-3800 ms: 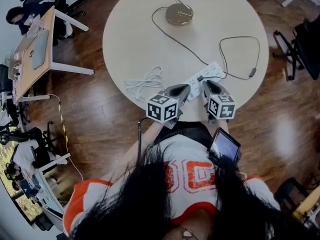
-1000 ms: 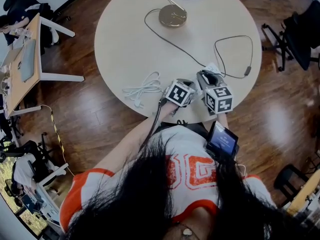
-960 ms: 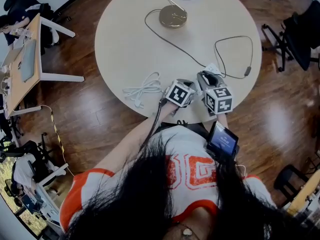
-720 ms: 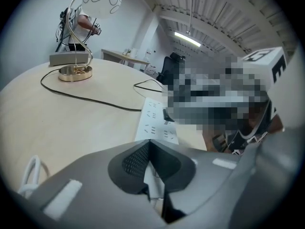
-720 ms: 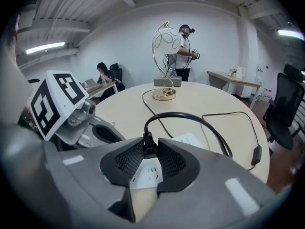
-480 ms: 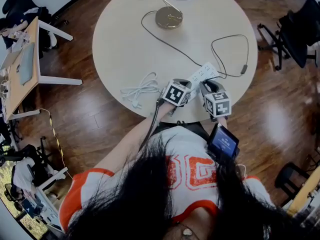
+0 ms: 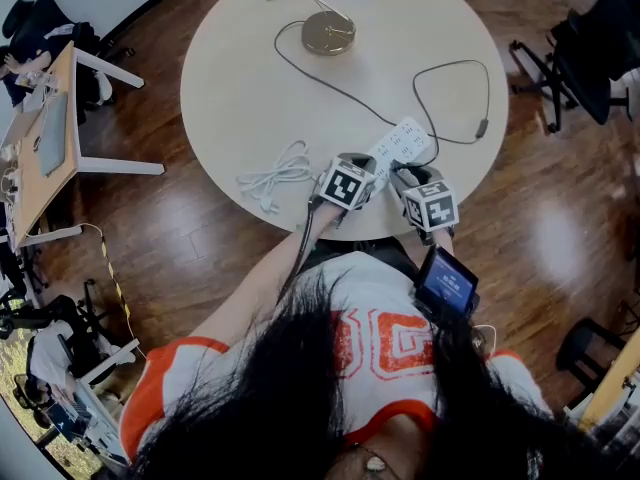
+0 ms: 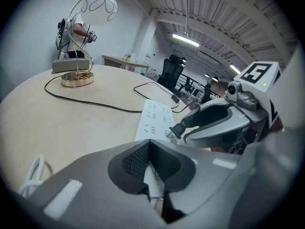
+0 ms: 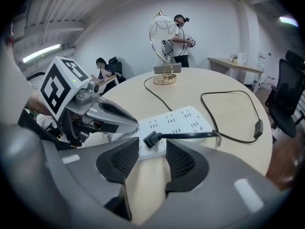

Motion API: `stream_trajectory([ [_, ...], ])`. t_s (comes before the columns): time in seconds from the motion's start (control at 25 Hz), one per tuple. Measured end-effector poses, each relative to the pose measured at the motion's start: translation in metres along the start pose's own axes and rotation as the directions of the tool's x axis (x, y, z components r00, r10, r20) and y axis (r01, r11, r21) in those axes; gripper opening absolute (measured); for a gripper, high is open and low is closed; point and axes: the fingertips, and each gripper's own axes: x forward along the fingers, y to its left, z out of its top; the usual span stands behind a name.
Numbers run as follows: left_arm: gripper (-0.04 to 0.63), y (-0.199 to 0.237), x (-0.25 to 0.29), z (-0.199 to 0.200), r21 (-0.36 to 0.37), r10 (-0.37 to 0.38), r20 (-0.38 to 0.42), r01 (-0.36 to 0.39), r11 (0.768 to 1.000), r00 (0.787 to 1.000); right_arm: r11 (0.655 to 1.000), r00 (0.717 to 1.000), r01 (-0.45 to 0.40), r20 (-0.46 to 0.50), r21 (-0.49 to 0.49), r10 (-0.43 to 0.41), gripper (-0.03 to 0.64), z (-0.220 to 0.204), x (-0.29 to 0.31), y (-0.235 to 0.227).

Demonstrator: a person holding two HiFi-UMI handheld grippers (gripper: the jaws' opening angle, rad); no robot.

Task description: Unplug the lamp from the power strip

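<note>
Likely light, stiff plug [image 9: 152, 139] atop power strip [image 9: 183, 120]: grasp its body; right tongs [image 9: 151, 151] just spread, empty; left tongs [image 8: 150, 151] pinching that strip.

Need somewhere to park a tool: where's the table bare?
Bare: the wide patch between lamp base, lamp cord and white coiled cable; also the far side between lamp cord and its switch loop. Crowded: near edge, round power strip, left gripper and right gripper.
</note>
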Motion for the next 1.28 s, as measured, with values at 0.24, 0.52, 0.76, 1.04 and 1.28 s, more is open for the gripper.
stream_trajectory([
  [0.24, 0.000, -0.002, -0.013, 0.000, -0.037, -0.006, 0.025, 0.007, 0.999, 1.000, 0.999, 1.000, 0.018, -0.022, 0.033, -0.017, 0.166, -0.028, -0.010, -0.007],
  [0.52, 0.000, -0.009, -0.041, 0.029, -0.116, 0.022, 0.172, -0.002, 0.993, 0.985, 0.987, 0.983, 0.089, 0.148, 0.133, -0.109, 0.046, -0.012, -0.045, -0.025],
  [0.76, 0.000, -0.028, -0.074, 0.044, -0.169, 0.050, 0.302, 0.001, 0.986, 0.952, 0.993, 0.960, 0.058, 0.268, 0.107, -0.085, 0.002, 0.009, -0.064, -0.011],
  [1.04, 0.000, -0.045, -0.107, 0.047, -0.212, 0.072, 0.404, 0.017, 0.977, 0.912, 0.995, 0.944, 0.000, 0.327, 0.095, -0.032, 0.002, 0.015, -0.071, 0.011],
  [1.28, 0.000, -0.055, -0.128, 0.044, -0.196, 0.058, 0.439, 0.033, 0.980, 0.897, 0.992, 0.933, -0.020, 0.358, 0.121, -0.025, 0.002, 0.017, -0.076, 0.025],
])
